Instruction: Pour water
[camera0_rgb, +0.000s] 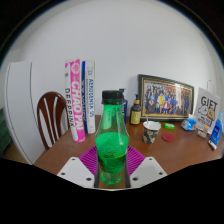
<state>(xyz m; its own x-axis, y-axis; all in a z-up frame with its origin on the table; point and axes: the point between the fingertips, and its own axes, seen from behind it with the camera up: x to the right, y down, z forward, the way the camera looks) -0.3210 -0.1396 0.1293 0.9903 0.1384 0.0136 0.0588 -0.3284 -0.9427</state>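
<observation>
The green bottle (111, 140) fills the gap between the gripper (111, 163) fingers, blocking the way straight ahead. Beyond it to the right, a mug (151, 131) and a dark bottle (136, 110) stand before a framed photo (165, 97). To the left, bare table (62, 152) leaves room up to the books (80, 98) and chair (51, 113).

Table (70, 152): brown wood, mid frame.
On it: books (80, 98), framed photo (165, 97), cup (151, 131), red coaster (168, 137).
</observation>
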